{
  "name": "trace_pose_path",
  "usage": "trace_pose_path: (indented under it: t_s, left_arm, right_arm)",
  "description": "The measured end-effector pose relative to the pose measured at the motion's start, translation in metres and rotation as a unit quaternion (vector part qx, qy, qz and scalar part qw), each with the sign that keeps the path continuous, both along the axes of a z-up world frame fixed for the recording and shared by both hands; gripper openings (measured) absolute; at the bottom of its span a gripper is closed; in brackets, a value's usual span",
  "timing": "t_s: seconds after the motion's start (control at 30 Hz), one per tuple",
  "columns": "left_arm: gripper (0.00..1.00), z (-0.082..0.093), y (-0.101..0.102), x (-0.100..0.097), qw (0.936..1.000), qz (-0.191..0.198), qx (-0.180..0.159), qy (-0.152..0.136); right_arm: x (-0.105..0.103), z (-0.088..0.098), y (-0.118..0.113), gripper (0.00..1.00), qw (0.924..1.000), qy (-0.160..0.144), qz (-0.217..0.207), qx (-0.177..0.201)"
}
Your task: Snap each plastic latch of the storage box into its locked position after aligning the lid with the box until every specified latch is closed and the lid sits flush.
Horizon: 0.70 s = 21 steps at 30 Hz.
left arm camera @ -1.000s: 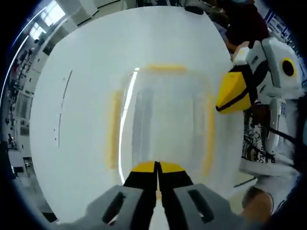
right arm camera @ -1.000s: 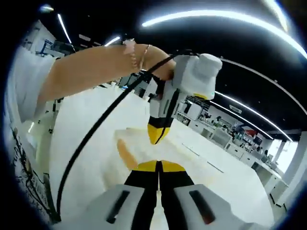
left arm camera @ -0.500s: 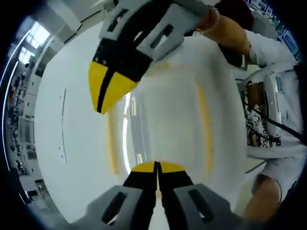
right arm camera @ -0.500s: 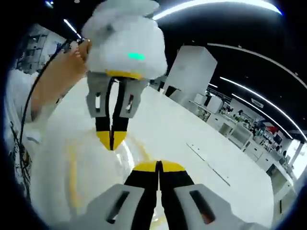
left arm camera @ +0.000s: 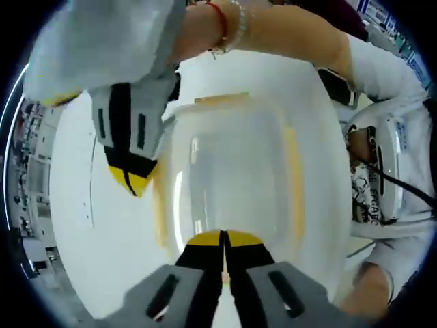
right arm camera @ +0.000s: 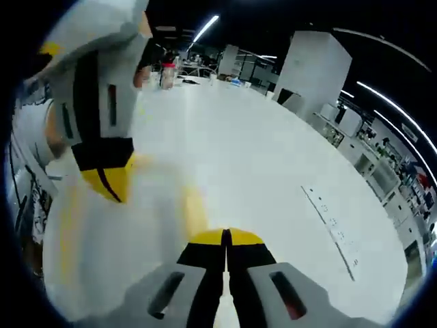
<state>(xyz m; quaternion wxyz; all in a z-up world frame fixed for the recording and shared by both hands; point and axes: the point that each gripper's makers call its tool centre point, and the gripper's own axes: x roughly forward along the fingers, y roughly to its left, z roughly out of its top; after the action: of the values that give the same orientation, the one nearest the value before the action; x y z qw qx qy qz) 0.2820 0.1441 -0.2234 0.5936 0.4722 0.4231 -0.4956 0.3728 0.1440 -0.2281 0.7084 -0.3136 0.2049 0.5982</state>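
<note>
White table (left arm camera: pixel 102 225), clear storage box (left arm camera: pixel 232 171) with yellow latches (left arm camera: pixel 295 178), lid on, contents unclear, left gripper (left arm camera: pixel 224 240) and right gripper (right arm camera: pixel 225 239) jaws pressed together.

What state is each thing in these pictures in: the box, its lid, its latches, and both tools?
Box: clear, on the white table.
Lid: on the box; flush or not, cannot tell.
Latches: yellow, blurred; locked or not, cannot tell.
Left tool: shut, empty, at the box's near edge.
Right tool: shut, empty, tips by the box's side.

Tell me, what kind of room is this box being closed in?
Probably a big open lab or workshop: a large white table holds the storage box, long ceiling strip lights run overhead, and more white benches stand behind.
</note>
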Motion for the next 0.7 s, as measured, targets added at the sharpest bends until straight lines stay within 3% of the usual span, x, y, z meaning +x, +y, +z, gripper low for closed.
trace_pose_path:
  t_s: [0.07, 0.1, 0.13, 0.23, 0.3, 0.33, 0.5, 0.53, 0.7]
  left_arm:
    - [0.0, 0.0, -0.001, 0.002, 1.0, 0.009, 0.002, -0.004]
    - [0.0, 0.0, -0.001, 0.003, 0.9998, 0.017, 0.003, -0.003]
    - [0.0, 0.0, -0.001, 0.003, 0.9998, 0.02, 0.004, -0.003]
    - [0.0, 0.001, -0.002, 0.005, 0.9995, 0.024, 0.013, -0.014]
    - [0.0, 0.002, -0.002, 0.006, 0.9994, 0.021, 0.016, -0.021]
    - [0.0, 0.003, -0.002, 0.008, 0.9994, 0.023, 0.013, -0.024]
    - [0.0, 0.002, -0.004, 0.01, 0.9991, 0.038, -0.005, -0.017]
    - [0.0, 0.002, -0.005, 0.01, 0.9991, 0.037, -0.004, -0.018]
    - [0.0, 0.002, -0.007, 0.01, 0.999, 0.038, 0.002, -0.021]
  right_arm:
    - [-0.004, -0.005, 0.002, 0.0, 0.9986, 0.023, 0.039, -0.028]
    - [-0.006, -0.008, -0.001, 0.0, 0.9969, 0.045, 0.042, -0.049]
    - [-0.005, -0.01, -0.001, 0.0, 0.9963, 0.049, 0.045, -0.055]
    - [-0.002, -0.02, 0.0, 0.0, 0.9874, 0.055, 0.098, -0.111]
    - [-0.001, -0.032, -0.007, 0.0, 0.9794, 0.063, 0.106, -0.16]
    - [-0.001, -0.042, -0.012, 0.0, 0.9743, 0.082, 0.099, -0.185]
    - [-0.004, -0.049, 0.0, 0.0, 0.9696, 0.145, 0.105, -0.167]
    - [-0.007, -0.051, -0.002, 0.0, 0.9649, 0.166, 0.102, -0.176]
    - [-0.005, -0.053, -0.004, 0.0, 0.9572, 0.186, 0.107, -0.194]
